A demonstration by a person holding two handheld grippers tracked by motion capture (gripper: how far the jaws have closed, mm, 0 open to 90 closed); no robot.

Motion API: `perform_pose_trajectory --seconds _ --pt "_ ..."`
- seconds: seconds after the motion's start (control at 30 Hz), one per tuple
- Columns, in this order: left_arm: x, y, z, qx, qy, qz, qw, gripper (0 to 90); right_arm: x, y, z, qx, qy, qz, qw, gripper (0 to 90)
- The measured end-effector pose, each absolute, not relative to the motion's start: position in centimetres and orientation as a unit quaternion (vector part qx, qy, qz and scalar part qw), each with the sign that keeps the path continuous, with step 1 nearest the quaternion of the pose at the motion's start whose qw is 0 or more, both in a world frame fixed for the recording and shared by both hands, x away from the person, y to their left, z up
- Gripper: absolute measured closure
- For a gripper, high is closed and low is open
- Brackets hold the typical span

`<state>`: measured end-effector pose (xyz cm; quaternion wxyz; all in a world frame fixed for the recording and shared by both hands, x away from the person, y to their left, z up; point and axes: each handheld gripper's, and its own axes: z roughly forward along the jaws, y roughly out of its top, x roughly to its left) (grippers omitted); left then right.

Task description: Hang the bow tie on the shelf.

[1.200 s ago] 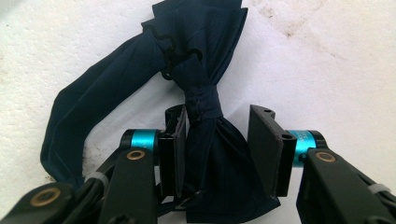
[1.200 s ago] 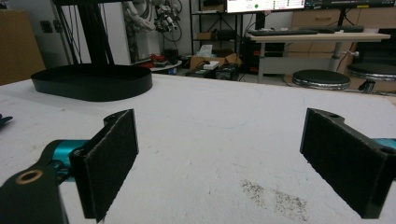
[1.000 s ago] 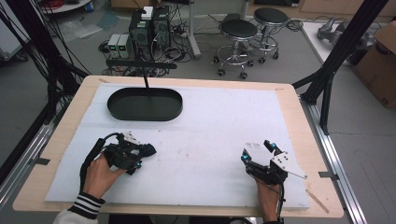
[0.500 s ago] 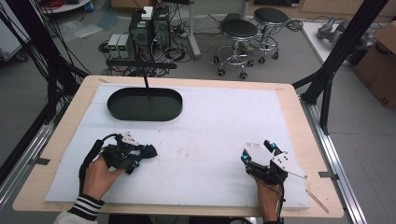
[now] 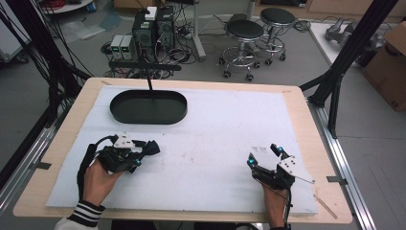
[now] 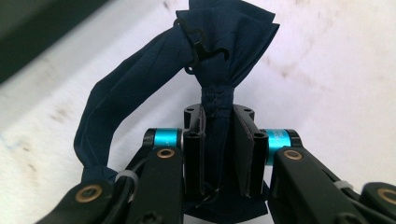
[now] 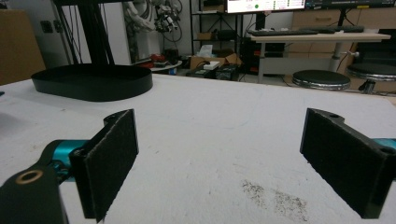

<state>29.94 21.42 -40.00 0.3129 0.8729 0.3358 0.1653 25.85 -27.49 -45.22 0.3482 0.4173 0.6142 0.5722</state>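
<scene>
A dark navy bow tie (image 6: 229, 42) with a looped strap and a small black hook is pinched at its middle between the jaws of my left gripper (image 6: 219, 116). In the high view the left gripper (image 5: 146, 149) lies low over the white mat at the front left, with the bow tie (image 5: 153, 146) poking out at its tip. My right gripper (image 5: 265, 156) rests at the front right, open, with nothing between its pads (image 7: 109, 161). A black oval tray (image 5: 115, 108) stands at the back left, and it also appears far off in the right gripper view (image 7: 93, 81).
A white mat (image 5: 215, 129) covers most of the wooden table (image 5: 306, 120). A black stand's post (image 5: 149, 81) rises just behind the tray. Stools, computer boxes and cables stand on the floor beyond the table's far edge.
The left gripper with the bow tie has shifted slightly to the right. The right gripper has not moved.
</scene>
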Motion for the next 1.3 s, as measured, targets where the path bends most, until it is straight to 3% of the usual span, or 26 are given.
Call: perform_pose_trajectory --seconds 0.43,0.7,1.3 --pt "30.2 22.9 -38.1 0.829 0.315 0.200 0.417 75.0 25.9 -27.5 -45.2 0.416 0.616 0.570 0.351 10.4" --pt "31.6 24.1 -36.6 0.780 0.304 0.257 0.483 75.0 25.8 -27.5 -45.2 0.414 0.616 0.570 0.351 10.4" --pt "35.1 25.6 -33.6 0.759 0.302 0.275 0.506 74.9 25.8 -27.5 -45.2 0.415 0.615 0.571 0.351 10.4"
